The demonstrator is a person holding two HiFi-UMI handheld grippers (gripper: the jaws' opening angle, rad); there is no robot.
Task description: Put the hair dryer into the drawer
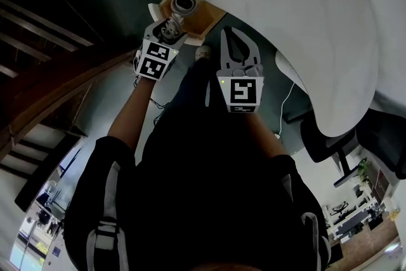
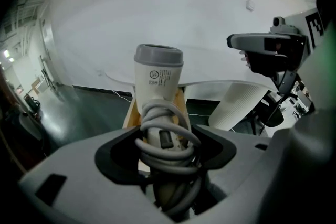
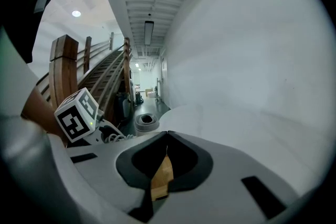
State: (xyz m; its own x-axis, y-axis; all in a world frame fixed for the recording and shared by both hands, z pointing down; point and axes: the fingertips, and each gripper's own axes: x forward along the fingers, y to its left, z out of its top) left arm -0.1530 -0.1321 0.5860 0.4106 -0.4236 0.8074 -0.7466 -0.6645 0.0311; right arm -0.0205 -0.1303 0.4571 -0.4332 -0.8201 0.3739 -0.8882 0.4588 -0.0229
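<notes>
Office building — black desk chair (image 1: 320,136), white table (image 1: 304,22), wooden stair rail (image 3: 65,68), strip-lit corridor (image 3: 147,73).

Colours: hair dryer (image 2: 159,78) cream-white with a grey nozzle rim; its cord (image 2: 168,149) grey. Left hand-held gripper (image 2: 165,136) and right hand-held gripper (image 3: 167,134) light grey with black jaw linings; marker cube (image 1: 240,91) black-and-white squares. Drawer (image 1: 209,16) pale wood; surface (image 1: 285,9) white; floor (image 2: 100,107) dark green

a white table (image 1: 298,16) with a curved edge. just under that edge, an open wooden drawer (image 1: 208,16). beneath the table, a dark green floor (image 1: 114,105); on it, beside the table, a white cable (image 1: 287,101) and a black chair (image 1: 323,133).
</notes>
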